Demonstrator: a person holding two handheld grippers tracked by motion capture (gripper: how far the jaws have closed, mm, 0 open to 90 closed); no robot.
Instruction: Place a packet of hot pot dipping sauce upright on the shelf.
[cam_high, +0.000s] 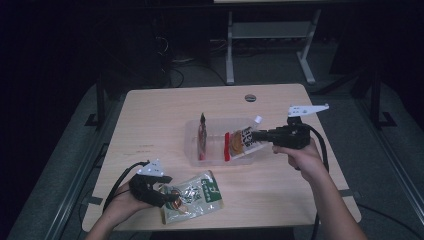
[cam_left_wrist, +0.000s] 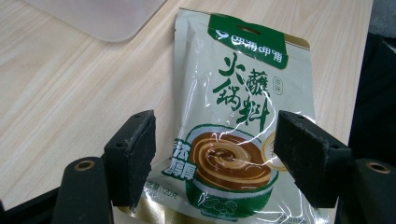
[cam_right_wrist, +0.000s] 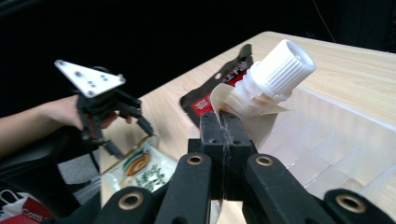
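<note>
Two grippers work: from above, the right gripper (cam_high: 257, 135) lowers a spouted pouch (cam_high: 243, 142) into the tray (cam_high: 192, 150) mid-table; the left gripper (cam_left_wrist: 215, 158), jaws spread, straddles the sachet (cam_left_wrist: 238, 121) by the near edge; the right's jaws pinch the pouch below its cap (cam_right_wrist: 282, 67), so release likely comes next.

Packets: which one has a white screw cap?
The spout pouch, pinched by the right gripper over the clear bin. The green packet and the dark packet have no cap.

bare table (cam_high: 150, 125) left of tray (cam_high: 192, 150), dark packet (cam_high: 202, 135) upright inside
</note>
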